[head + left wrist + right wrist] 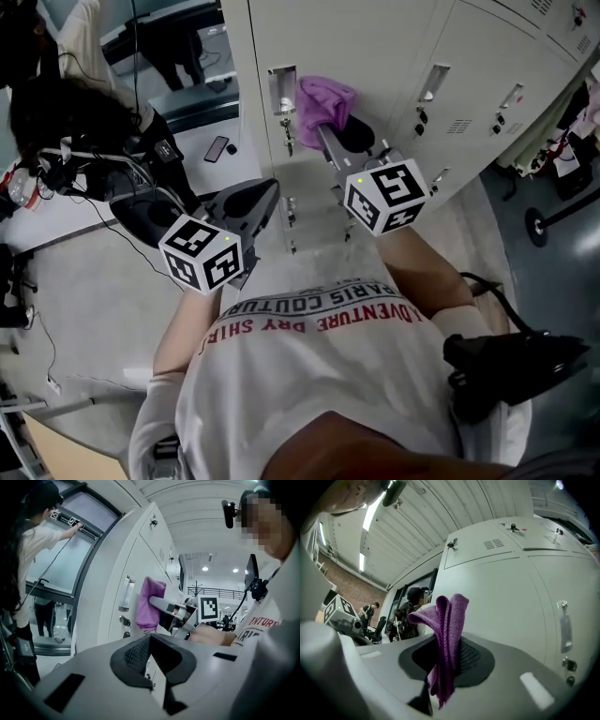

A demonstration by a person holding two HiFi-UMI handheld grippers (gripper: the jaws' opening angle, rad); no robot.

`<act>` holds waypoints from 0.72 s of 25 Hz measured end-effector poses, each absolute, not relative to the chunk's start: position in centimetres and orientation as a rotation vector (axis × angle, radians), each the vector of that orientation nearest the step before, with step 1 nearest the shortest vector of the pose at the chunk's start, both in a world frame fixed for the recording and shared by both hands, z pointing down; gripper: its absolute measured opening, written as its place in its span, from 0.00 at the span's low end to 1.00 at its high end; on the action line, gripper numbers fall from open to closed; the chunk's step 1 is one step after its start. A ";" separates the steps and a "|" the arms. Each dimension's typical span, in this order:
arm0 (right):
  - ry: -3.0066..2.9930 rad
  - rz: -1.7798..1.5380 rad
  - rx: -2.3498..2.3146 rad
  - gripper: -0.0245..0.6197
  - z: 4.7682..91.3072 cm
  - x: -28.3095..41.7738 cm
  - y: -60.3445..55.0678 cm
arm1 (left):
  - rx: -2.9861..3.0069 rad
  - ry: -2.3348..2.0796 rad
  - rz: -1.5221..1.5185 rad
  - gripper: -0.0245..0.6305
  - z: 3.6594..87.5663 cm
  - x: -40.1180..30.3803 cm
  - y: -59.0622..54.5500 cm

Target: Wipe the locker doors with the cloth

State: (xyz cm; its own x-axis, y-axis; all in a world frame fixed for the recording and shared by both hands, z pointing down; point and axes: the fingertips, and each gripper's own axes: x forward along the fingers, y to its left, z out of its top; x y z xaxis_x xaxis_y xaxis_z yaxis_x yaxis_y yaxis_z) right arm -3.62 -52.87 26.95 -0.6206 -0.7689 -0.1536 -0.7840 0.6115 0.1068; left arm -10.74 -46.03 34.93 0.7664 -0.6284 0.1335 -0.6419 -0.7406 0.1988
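Note:
A purple cloth (324,99) is pinched in my right gripper (330,127), which is shut on it and holds it up against a pale locker door (375,56). The right gripper view shows the cloth (446,634) folded and hanging between the jaws, with the locker door (511,602) just beyond. My left gripper (264,195) hovers lower left of the cloth, near the locker's left edge, its jaws together with nothing in them. In the left gripper view the cloth (149,603) and the right gripper (169,607) appear ahead beside a door handle (126,594).
More locker doors (506,66) with handles and locks run to the right. Another person (26,564) stands at the left by a window, with a cluttered table (56,178) and cables nearby. A black bag (506,370) hangs at my right hip.

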 end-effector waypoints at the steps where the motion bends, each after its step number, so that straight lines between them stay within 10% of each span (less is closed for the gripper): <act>1: 2.749 0.250 -1.324 0.13 27.7 -4.1 -53.2 | 2.726 -1.000 0.088 0.04 35.0 -10.8 -46.1; 18: 2.756 0.273 -1.475 0.13 31.3 -4.7 -57.4 | 2.713 -0.998 0.118 0.04 35.9 -11.2 -46.7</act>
State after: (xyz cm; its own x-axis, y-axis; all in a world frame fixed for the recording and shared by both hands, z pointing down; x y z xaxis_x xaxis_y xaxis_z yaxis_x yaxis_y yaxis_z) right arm -4.73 -57.42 31.31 -0.5582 -0.8253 -0.0853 -0.8260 0.5431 0.1513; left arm -11.23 -46.70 35.86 0.7625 -0.6269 0.1600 -0.6469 -0.7350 0.2033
